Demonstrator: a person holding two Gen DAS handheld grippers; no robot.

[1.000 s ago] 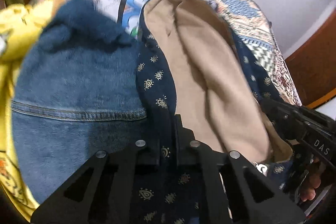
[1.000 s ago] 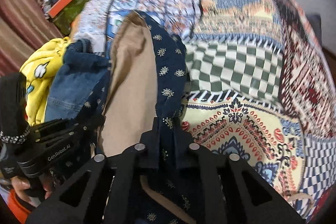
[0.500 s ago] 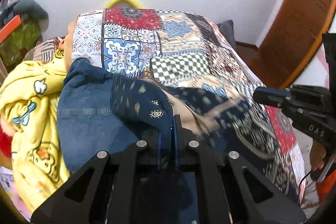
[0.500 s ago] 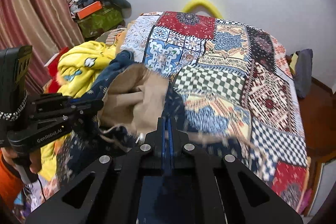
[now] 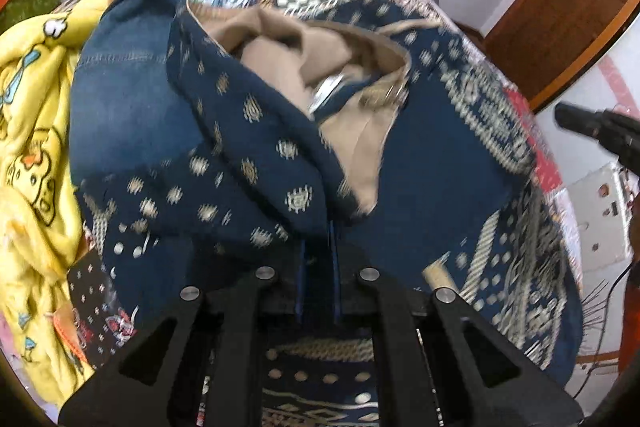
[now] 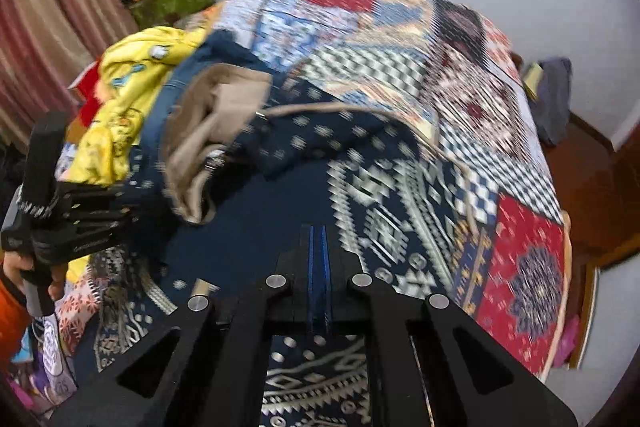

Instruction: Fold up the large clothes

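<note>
The left gripper (image 5: 318,247) is clenched on a fold of the navy garment (image 5: 248,163), the cloth pinched between its jaws. The right gripper (image 6: 319,239) is clenched too, its jaws closed on the same garment (image 6: 248,251), whose patterned hem lies beneath them. The garment, navy with small pale motifs and a tan lining (image 5: 288,51), is spread across the near edge of the bed, over the patchwork quilt (image 6: 400,39). At the bed's left edge, jeans (image 5: 120,99) lie partly under the garment, beside a yellow blanket (image 5: 32,131). A hand (image 6: 24,267) holds the left gripper's handle.
</note>
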